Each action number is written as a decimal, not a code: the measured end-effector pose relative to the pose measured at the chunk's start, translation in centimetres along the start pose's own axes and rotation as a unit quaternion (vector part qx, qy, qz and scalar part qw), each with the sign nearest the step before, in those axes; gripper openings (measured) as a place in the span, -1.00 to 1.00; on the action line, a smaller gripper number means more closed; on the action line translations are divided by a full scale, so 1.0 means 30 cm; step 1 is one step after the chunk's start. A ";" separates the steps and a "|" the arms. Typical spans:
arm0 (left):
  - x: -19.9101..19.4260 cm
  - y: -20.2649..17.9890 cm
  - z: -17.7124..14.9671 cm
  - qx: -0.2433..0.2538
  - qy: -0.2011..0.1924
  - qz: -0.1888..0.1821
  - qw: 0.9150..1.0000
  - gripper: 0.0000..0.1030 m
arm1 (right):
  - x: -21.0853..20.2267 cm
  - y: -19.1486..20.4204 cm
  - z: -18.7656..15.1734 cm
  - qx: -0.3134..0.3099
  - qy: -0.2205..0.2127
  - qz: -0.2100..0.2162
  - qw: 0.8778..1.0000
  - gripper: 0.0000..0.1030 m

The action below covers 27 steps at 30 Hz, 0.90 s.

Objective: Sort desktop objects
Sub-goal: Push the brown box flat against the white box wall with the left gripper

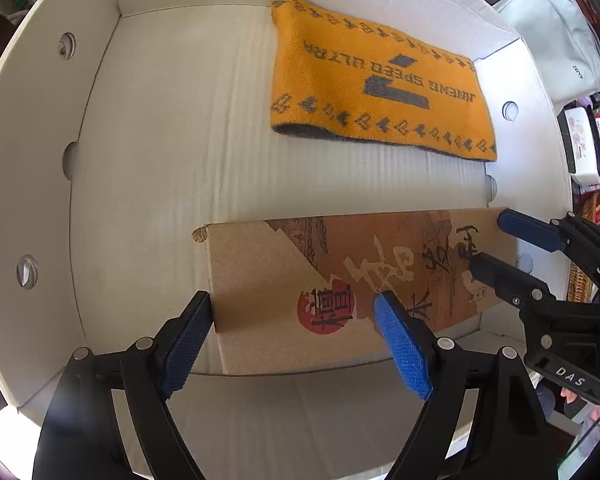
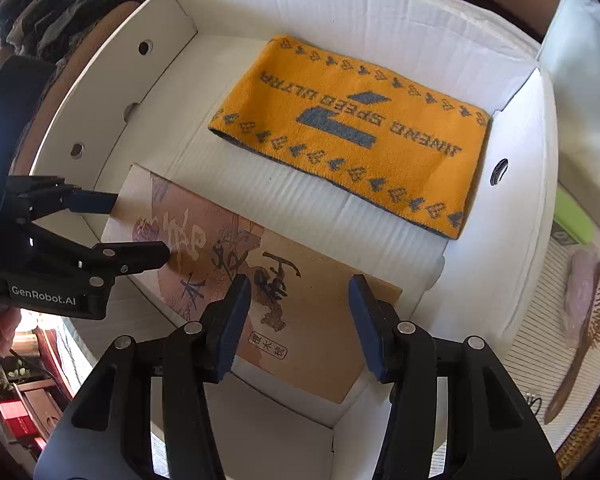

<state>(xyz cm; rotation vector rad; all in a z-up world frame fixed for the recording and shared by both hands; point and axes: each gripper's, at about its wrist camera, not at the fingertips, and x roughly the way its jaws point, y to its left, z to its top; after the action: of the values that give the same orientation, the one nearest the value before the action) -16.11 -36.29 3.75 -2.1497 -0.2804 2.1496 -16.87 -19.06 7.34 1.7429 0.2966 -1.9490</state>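
Both grippers hang parted over the flat brown printed cardboard box (image 1: pixel 340 288) inside the white corrugated carton (image 1: pixel 160 160), gripping nothing: left gripper (image 1: pixel 296 336) wide, right gripper (image 2: pixel 300 320) about half. Placing looks finished; next, lift clear, sparing the folded orange towel (image 1: pixel 376 80) at 12 o'clock.

"JINENG SPEED ULTRA" towel (image 1: pixel 376 80) (inverted)

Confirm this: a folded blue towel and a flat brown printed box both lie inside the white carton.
Wrong colour. The towel is orange with grey lettering, as both wrist views show. The rest holds: it and the flat brown printed box lie inside the white carton.
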 end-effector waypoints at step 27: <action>0.013 0.037 0.013 -0.082 0.006 -0.101 0.991 0.64 | 0.034 0.089 0.019 -0.126 0.055 -0.042 0.990 0.39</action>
<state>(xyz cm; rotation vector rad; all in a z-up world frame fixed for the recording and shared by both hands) -16.43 -37.32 3.15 -2.1080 -0.6660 2.0651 -16.06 -21.83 6.87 1.6961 0.6358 -1.7857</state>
